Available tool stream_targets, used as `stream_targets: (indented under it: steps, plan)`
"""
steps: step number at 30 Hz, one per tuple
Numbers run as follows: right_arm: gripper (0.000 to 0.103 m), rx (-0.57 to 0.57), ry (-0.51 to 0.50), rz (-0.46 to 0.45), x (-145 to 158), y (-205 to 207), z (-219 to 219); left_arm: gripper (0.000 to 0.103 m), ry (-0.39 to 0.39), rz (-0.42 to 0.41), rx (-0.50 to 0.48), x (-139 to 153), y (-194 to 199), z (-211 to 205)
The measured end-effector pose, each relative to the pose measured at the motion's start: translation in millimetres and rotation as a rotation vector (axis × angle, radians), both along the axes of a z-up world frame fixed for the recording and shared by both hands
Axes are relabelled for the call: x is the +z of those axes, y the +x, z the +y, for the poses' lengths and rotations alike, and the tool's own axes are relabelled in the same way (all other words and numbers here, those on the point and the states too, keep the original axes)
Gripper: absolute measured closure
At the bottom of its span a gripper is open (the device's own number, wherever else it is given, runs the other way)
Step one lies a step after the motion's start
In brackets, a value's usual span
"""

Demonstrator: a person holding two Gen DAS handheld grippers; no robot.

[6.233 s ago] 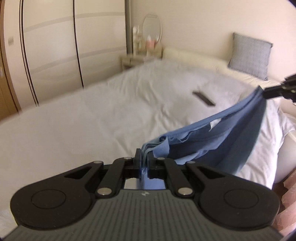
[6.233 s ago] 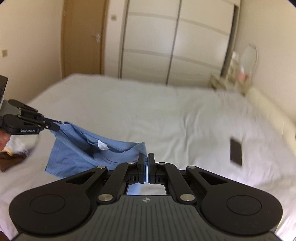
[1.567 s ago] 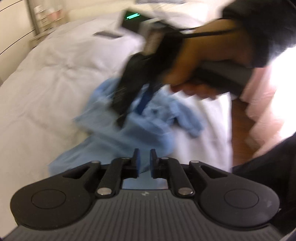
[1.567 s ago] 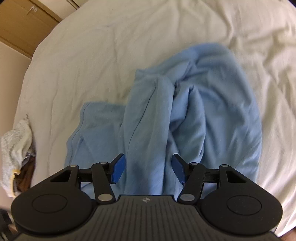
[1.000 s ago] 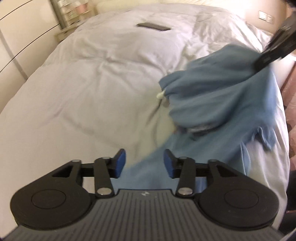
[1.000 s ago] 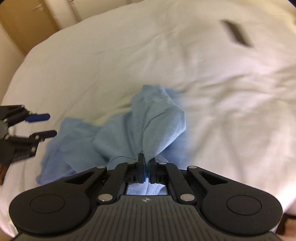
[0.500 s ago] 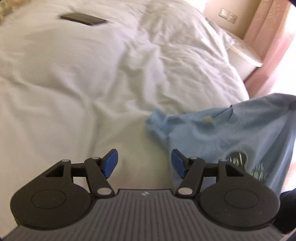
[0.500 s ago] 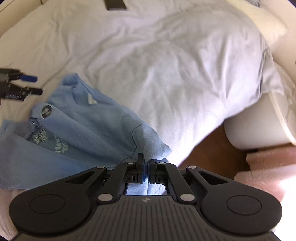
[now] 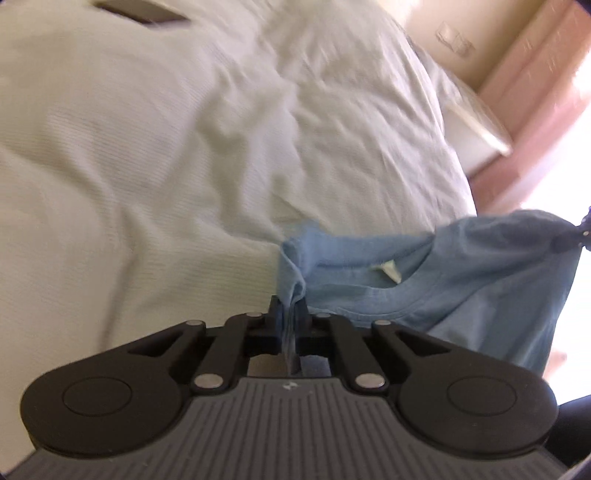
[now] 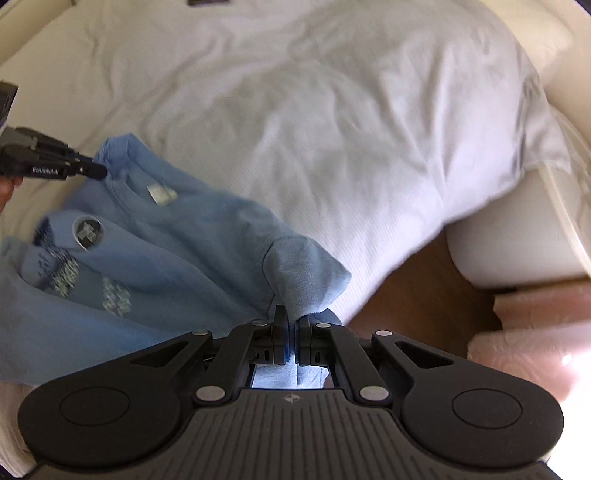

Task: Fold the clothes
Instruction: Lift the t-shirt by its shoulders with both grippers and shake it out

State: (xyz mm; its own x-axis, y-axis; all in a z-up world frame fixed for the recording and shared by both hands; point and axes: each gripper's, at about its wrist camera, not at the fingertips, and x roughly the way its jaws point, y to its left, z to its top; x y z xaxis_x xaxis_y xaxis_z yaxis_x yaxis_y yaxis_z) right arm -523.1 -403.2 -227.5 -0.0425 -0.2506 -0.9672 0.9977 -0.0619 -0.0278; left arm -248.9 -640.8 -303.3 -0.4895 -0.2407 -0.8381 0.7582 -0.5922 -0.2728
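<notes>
A light blue T-shirt with a white neck label hangs stretched between both grippers over the near edge of the white bed. My left gripper is shut on a bunched fold at one shoulder beside the collar. In the right wrist view the shirt shows its printed front, and my right gripper is shut on the other shoulder, by the sleeve. The left gripper appears there at the far left, pinching the collar edge. The right gripper's tip shows at the left view's right edge.
A dark flat object lies far up the bed. Beside the bed's corner are brown wooden floor, a white rounded piece of furniture and a pink curtain. The white bedding is wrinkled.
The left gripper, open half a second ago beside the shirt's collar, has shut on the shoulder fold. The right gripper keeps its grip; the shirt now hangs spread between the two.
</notes>
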Motion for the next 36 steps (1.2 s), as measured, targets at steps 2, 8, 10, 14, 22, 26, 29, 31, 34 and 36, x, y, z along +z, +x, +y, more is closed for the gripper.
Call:
stream_targets:
  steps: [2, 8, 10, 14, 22, 26, 29, 31, 34, 36]
  plan:
    - [0.102, 0.055, -0.047, -0.01, 10, 7, -10, 0.1, -0.05, 0.002, 0.088, 27, 24, 11]
    - [0.102, 0.267, -0.238, -0.056, 52, 38, -53, 0.1, -0.257, -0.076, 0.397, 137, 118, 76]
    - [0.102, 0.354, -0.33, -0.069, 74, 55, -69, 0.1, -0.328, -0.131, 0.497, 173, 144, 106]
    - [0.102, 0.484, -0.484, -0.111, 116, 82, -94, 0.101, -0.442, -0.216, 0.658, 234, 168, 173]
    - [0.102, 0.664, -0.687, -0.189, 196, 119, -83, 0.101, -0.59, -0.325, 0.864, 326, 151, 285]
    - [0.102, 0.707, -0.789, -0.258, 248, 121, -69, 0.101, -0.652, -0.365, 0.945, 369, 140, 317]
    - [0.103, 0.75, -0.88, -0.301, 290, 117, -64, 0.101, -0.708, -0.385, 0.993, 406, 138, 330]
    - [0.103, 0.762, -0.936, -0.335, 319, 113, -62, 0.101, -0.759, -0.399, 1.009, 431, 135, 336]
    - [0.103, 0.77, -1.023, -0.376, 357, 105, -61, 0.101, -0.817, -0.407, 1.028, 458, 136, 336]
    - [0.103, 0.785, -1.078, -0.383, 376, 105, -63, 0.101, -0.842, -0.411, 1.029, 464, 138, 330]
